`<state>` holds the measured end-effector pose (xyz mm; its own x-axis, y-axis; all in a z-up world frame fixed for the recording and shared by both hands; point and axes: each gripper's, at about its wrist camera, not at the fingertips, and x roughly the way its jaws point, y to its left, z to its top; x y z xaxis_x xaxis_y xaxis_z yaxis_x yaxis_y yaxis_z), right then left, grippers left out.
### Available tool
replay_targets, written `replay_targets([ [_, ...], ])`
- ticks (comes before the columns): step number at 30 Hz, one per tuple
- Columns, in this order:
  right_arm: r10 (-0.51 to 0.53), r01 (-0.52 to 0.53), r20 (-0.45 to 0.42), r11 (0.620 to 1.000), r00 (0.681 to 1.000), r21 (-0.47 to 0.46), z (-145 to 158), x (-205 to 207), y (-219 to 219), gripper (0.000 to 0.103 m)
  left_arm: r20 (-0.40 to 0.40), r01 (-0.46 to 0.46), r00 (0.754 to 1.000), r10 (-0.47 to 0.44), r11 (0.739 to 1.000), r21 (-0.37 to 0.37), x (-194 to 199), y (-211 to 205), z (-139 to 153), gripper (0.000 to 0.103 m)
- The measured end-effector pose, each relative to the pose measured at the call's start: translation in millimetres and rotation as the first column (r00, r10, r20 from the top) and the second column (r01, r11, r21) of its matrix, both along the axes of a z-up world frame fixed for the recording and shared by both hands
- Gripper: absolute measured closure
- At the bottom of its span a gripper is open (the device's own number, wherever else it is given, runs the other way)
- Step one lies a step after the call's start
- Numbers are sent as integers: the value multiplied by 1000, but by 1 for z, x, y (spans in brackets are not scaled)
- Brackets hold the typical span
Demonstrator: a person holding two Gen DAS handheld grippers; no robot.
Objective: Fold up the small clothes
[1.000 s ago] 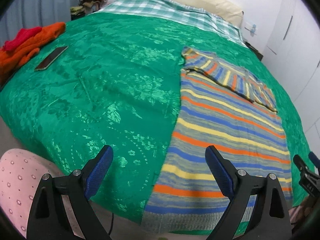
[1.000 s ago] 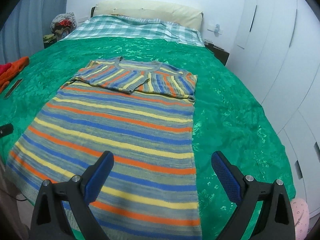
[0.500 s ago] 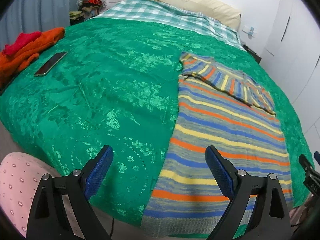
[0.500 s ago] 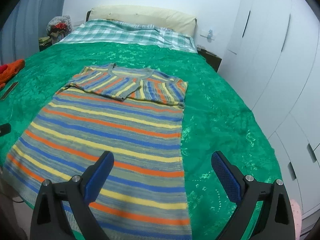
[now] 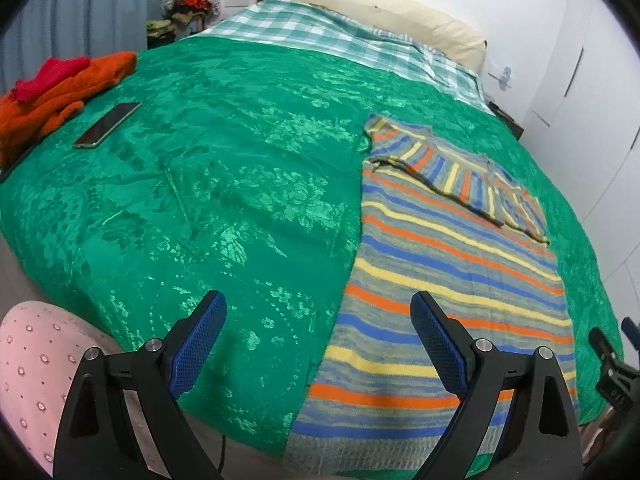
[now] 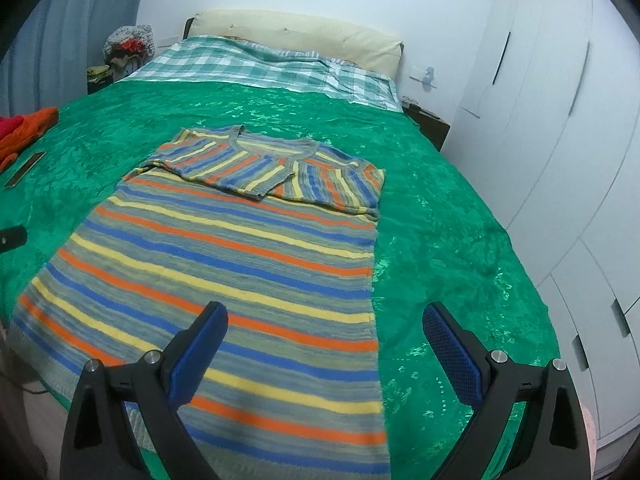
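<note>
A striped knit sweater (image 6: 240,264) in grey, blue, orange and yellow lies flat on the green bedspread (image 6: 440,240), both sleeves folded in across its chest. It also shows in the left wrist view (image 5: 448,264), to the right. My left gripper (image 5: 318,328) is open and empty, above the bed's near edge, left of the sweater's hem. My right gripper (image 6: 324,336) is open and empty, over the sweater's lower right part.
A phone (image 5: 107,124) and an orange and red pile of clothes (image 5: 56,88) lie at the bed's left side. A checked sheet (image 6: 264,66) and pillow (image 6: 296,36) lie at the head. White wardrobe doors (image 6: 560,120) stand on the right. A pink dotted stool (image 5: 36,376) stands near left.
Both grippers have drawn back and risen a little, so the sweater sits farther off in both views. Both stay open. The sweater has not moved.
</note>
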<state>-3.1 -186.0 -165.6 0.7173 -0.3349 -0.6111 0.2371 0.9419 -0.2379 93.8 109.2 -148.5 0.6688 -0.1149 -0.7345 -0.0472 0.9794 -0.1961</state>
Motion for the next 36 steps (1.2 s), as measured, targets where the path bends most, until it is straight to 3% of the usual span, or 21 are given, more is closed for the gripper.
replay_targets([
  [8, 12, -12, -7, 1000, 1000, -5, -5, -4, -1, 6, -17, -9, 1000, 9, 1000, 1, 6, -5, -7, 9],
  [15, -4, 4, 0, 1000, 1000, 20, -4, -3, -8, 6, -17, 38, 999, -37, 996, 77, 5, -22, -10, 9],
  [36, -9, 9, -2, 1000, 1000, 6, -3, -2, -8, 6, -4, 43, 999, -43, 998, 34, 5, -20, -6, 8],
])
